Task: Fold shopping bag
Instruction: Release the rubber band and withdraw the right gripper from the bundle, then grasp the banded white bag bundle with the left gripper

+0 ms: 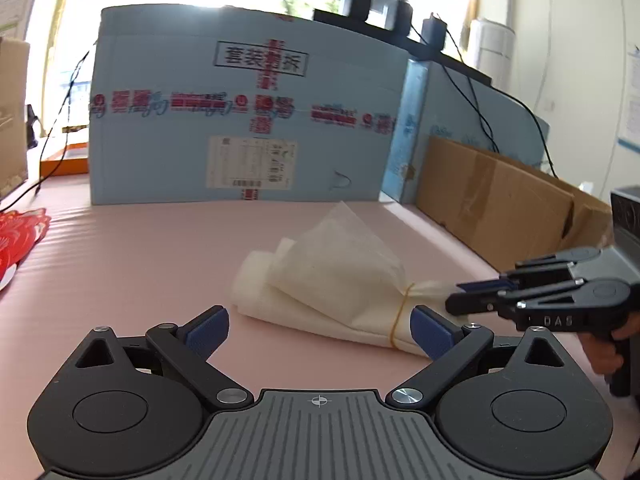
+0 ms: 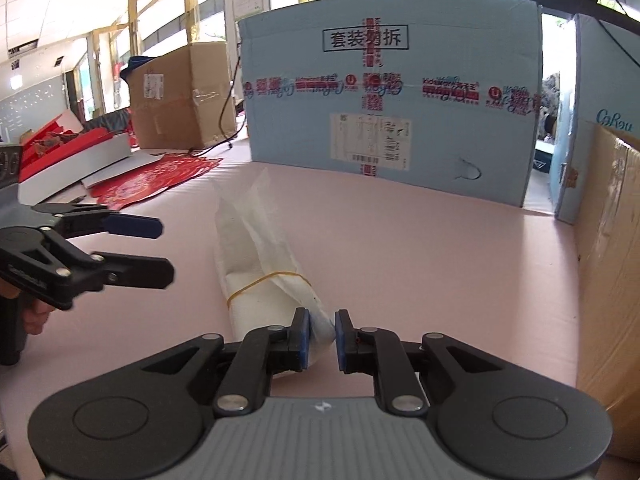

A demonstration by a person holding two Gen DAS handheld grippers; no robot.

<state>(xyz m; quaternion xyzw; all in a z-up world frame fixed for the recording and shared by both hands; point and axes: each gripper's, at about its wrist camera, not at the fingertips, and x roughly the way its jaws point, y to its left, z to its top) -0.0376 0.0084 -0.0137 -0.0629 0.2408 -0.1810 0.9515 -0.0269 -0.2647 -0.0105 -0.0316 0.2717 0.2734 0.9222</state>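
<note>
A white shopping bag (image 1: pixel 332 276) lies folded into a long bundle on the pink table, bound near one end by a yellow rubber band (image 1: pixel 400 312). My left gripper (image 1: pixel 320 328) is open and empty, just in front of the bundle. It also shows in the right wrist view (image 2: pixel 160 248). My right gripper (image 2: pixel 321 338) has its jaws narrowly apart around the bag's banded end (image 2: pixel 320 320); the bag (image 2: pixel 256 248) stretches away from it, with the rubber band (image 2: pixel 264 280) across it. In the left wrist view the right gripper (image 1: pixel 460 296) is at the bag's tip.
A large light-blue carton (image 1: pixel 248 120) stands at the back of the pink table (image 1: pixel 140 264). A brown cardboard box (image 1: pixel 500 200) lines the right side. Red paper cuttings (image 2: pixel 152 180) and another brown box (image 2: pixel 180 96) lie at the left.
</note>
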